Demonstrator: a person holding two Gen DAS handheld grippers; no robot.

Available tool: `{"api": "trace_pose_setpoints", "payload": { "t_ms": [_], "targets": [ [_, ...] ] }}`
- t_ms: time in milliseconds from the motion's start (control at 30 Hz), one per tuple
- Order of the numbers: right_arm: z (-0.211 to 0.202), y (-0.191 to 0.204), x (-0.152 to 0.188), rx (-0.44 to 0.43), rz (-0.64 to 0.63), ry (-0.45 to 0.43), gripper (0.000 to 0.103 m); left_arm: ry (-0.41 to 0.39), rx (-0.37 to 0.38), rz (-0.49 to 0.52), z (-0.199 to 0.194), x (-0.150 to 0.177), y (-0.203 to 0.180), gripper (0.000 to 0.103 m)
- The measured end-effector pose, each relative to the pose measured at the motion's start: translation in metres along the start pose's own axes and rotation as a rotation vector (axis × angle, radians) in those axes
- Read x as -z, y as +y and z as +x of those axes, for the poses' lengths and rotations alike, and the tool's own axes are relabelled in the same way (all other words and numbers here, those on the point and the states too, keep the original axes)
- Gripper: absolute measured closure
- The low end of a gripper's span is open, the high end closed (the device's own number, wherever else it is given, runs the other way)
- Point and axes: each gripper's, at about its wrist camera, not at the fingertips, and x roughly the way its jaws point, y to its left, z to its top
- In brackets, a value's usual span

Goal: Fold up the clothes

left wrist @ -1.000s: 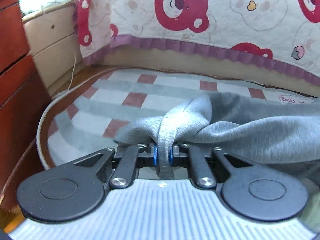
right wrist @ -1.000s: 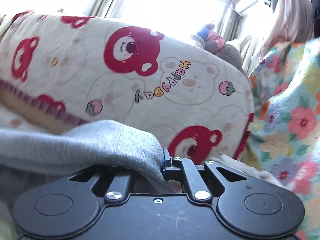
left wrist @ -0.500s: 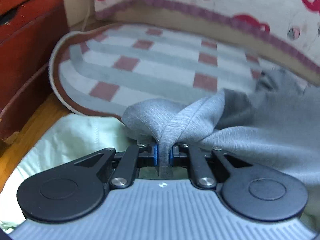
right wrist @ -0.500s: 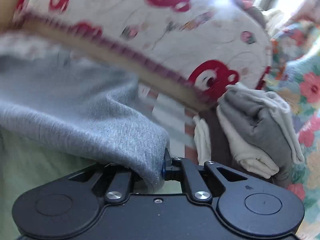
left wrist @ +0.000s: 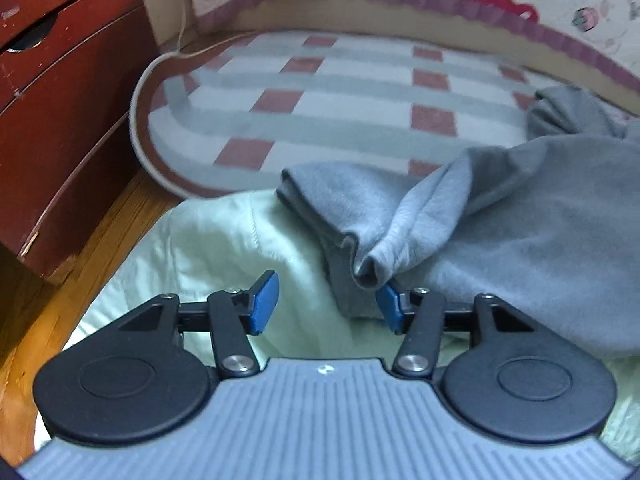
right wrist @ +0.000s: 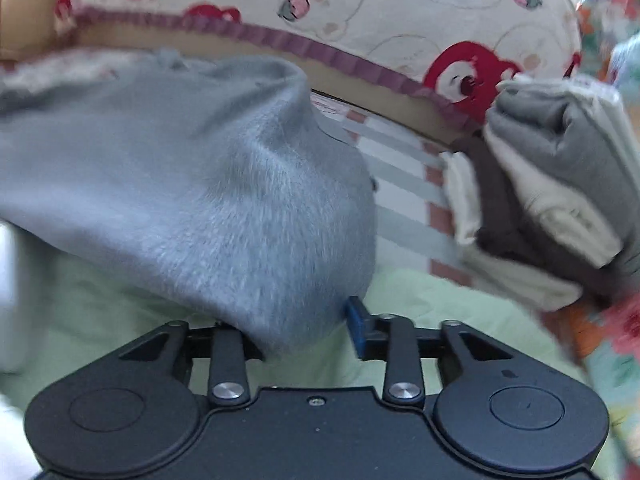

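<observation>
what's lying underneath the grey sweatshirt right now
The grey sweatshirt lies on a pale green sheet at its near edge and on the checked mat farther back. Whatever sits beneath its middle is covered and cannot be seen.

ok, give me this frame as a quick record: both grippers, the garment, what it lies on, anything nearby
left gripper: open, blue pads apart, grey fold beside right pad
right gripper: open; left finger hidden under cloth
garment: grey sweatshirt, bunched, not flat
under garment: pale green sheet in front, checked mat behind
nearby: stack of folded clothes at right, bear-print blanket behind, red wooden drawers at left
</observation>
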Motion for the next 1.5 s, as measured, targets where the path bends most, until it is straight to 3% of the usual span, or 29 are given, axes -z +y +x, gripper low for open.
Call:
{"api": "trace_pose_setpoints", "payload": {
  "t_ms": [33,167,300,367,400,533,667,800,867,933,1000,1033,1100,1233,1300,1333,1400,1433,1500],
  "targets": [
    [-0.005,-0.005,0.001,-0.038,0.033,0.006,0.054,-0.009,0.01,0.005,0.0,0.0,-0.002,0.047],
    [-0.006,-0.023,0.01,-0.15,0.164,0.068,0.052,-0.036,0.033,0.024,0.009,-0.003,-0.01,0.045],
    [-0.017,-0.036,0.027,-0.148,0.263,0.066,0.051,-0.056,0.056,0.039,0.024,-0.011,-0.019,0.045],
    [-0.023,-0.047,0.032,-0.172,0.34,0.04,0.051,-0.061,0.048,0.052,0.035,-0.018,-0.023,0.061],
    [-0.026,-0.054,0.033,-0.187,0.383,0.022,0.051,-0.063,0.036,0.056,0.038,-0.023,-0.024,0.093],
    [-0.032,-0.077,0.018,-0.198,0.525,-0.077,0.051,-0.107,-0.073,0.03,0.037,-0.064,-0.023,0.097],
    [-0.015,-0.094,-0.017,-0.169,0.535,-0.096,0.051,-0.199,-0.219,-0.011,0.031,-0.116,-0.011,0.097],
    [0.023,-0.1,-0.057,-0.063,0.451,0.005,0.051,-0.121,-0.284,-0.061,0.075,-0.144,0.001,0.096],
    [0.038,-0.1,-0.079,-0.032,0.387,0.028,0.051,-0.054,-0.317,-0.111,0.101,-0.153,0.006,0.089],
    [0.051,-0.105,-0.108,-0.046,0.343,0.027,0.051,-0.005,-0.466,-0.148,0.117,-0.16,0.002,0.077],
    [0.063,-0.109,-0.14,-0.067,0.306,0.023,0.051,-0.049,-0.586,-0.144,0.113,-0.169,-0.018,0.059],
    [0.073,-0.112,-0.157,-0.082,0.287,0.03,0.051,-0.091,-0.548,-0.135,0.108,-0.174,-0.033,0.056],
    [0.096,-0.106,-0.195,-0.133,0.249,0.057,0.051,-0.145,-0.377,-0.114,0.1,-0.187,-0.07,0.053],
    [0.166,-0.088,-0.257,-0.319,0.255,0.212,0.05,-0.101,0.069,-0.121,0.116,-0.21,-0.163,0.045],
    [0.201,-0.076,-0.28,-0.463,0.316,0.312,0.048,-0.04,0.27,-0.147,0.136,-0.217,-0.212,0.045],
    [0.216,-0.07,-0.288,-0.552,0.373,0.332,0.047,-0.013,0.326,-0.155,0.148,-0.218,-0.235,0.045],
    [0.23,-0.057,-0.299,-0.587,0.456,0.307,0.045,0.078,0.376,-0.136,0.171,-0.221,-0.277,0.045],
    [0.235,-0.05,-0.303,-0.594,0.487,0.292,0.042,0.127,0.379,-0.099,0.178,-0.223,-0.294,0.045],
    [0.245,-0.036,-0.313,-0.587,0.485,0.301,0.04,0.132,0.347,-0.014,0.179,-0.226,-0.322,0.044]
  ]
}}
